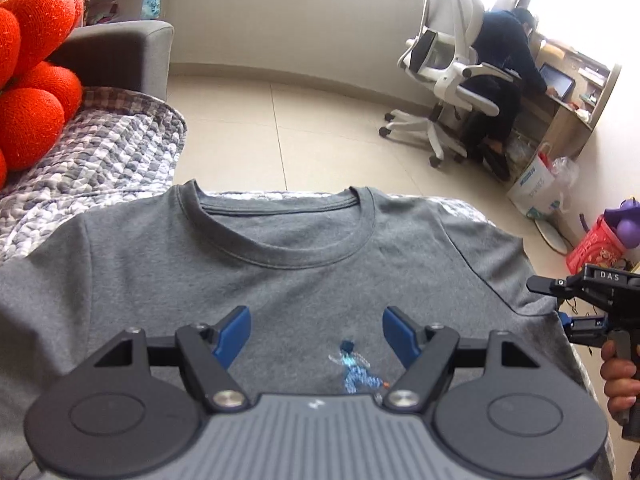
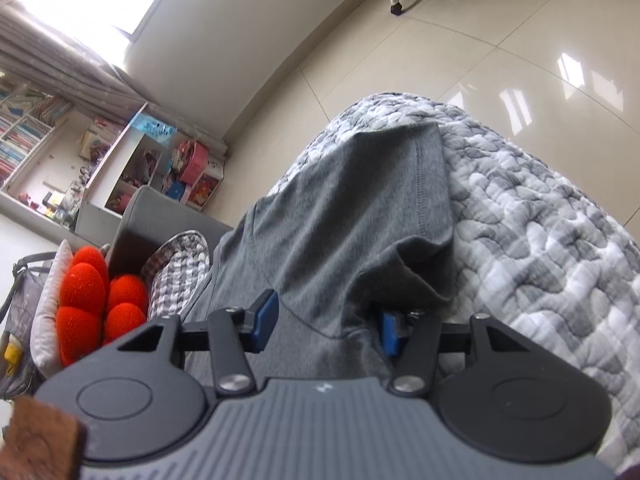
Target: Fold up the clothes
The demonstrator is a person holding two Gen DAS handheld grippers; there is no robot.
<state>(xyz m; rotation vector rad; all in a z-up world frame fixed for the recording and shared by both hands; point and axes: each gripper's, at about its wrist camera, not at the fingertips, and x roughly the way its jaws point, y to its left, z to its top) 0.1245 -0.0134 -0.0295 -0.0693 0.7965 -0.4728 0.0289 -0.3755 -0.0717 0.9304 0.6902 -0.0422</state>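
While the shirt [image 1: 320,248] lies flat and face up on the quilt [image 1: 112,152], its round collar points away from the left wrist camera and a small blue printed figure [image 1: 356,372] marks the chest. Left gripper [image 1: 316,332]: held above the chest, blue pads [image 1: 234,336] well apart, nothing between them, the print showing in the gap. Right gripper [image 2: 326,326]: at the shirt's right sleeve [image 2: 384,200]; its fingers stand partly apart with a fold of grey cloth between them, the cloth draped over the right-hand pad [image 2: 390,334], while the left-hand pad stands clear of it. In the left wrist view the same gripper [image 1: 560,304] enters from the right edge at the sleeve, carried by a hand [image 1: 618,376]. The sleeve, seen from the right wrist, runs away from the camera across the quilt, its stitched hem along the right side. Surroundings: orange cushion [image 1: 32,80] at left on a grey sofa [image 1: 120,56]; tiled floor [image 1: 304,128] beyond; a person in dark clothes [image 1: 504,60] seated in a white office chair [image 1: 444,68] at a desk with a laptop [image 1: 556,80]; shelves with toys and books [image 2: 132,168] against the wall
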